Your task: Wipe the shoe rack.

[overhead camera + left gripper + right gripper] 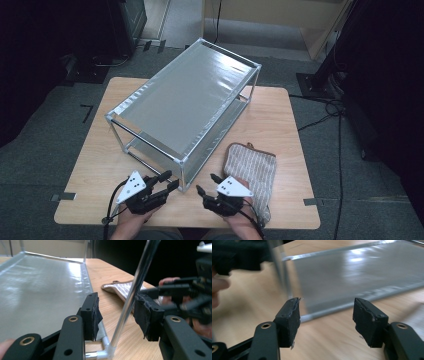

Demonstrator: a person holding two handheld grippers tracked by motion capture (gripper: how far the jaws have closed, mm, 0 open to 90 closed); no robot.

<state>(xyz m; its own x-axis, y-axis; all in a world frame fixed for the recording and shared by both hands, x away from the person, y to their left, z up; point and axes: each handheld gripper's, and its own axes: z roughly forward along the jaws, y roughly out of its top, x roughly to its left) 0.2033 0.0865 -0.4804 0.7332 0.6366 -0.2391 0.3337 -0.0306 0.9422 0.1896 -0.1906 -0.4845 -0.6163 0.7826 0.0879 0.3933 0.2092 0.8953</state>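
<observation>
High view: the left gripper (169, 181) is sitting at the near corner post of the metal rack (185, 100) on the desk (280, 115); the right gripper (207, 184) is hovering just right of it, beside the striped mitt (252, 167).
Left gripper view: jaws are standing part open around the post (132, 297), pads not pressing it.
Right gripper view: jaws are gaping, empty, facing the rack (352, 272).

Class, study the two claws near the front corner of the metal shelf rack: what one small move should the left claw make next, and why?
Probably close the left claw on the silver two-tier metal shelf rack's upright corner post. The post stands between its open pads, not yet pressed. The right claw is open and holds nothing beside the striped fabric oven mitt.
</observation>
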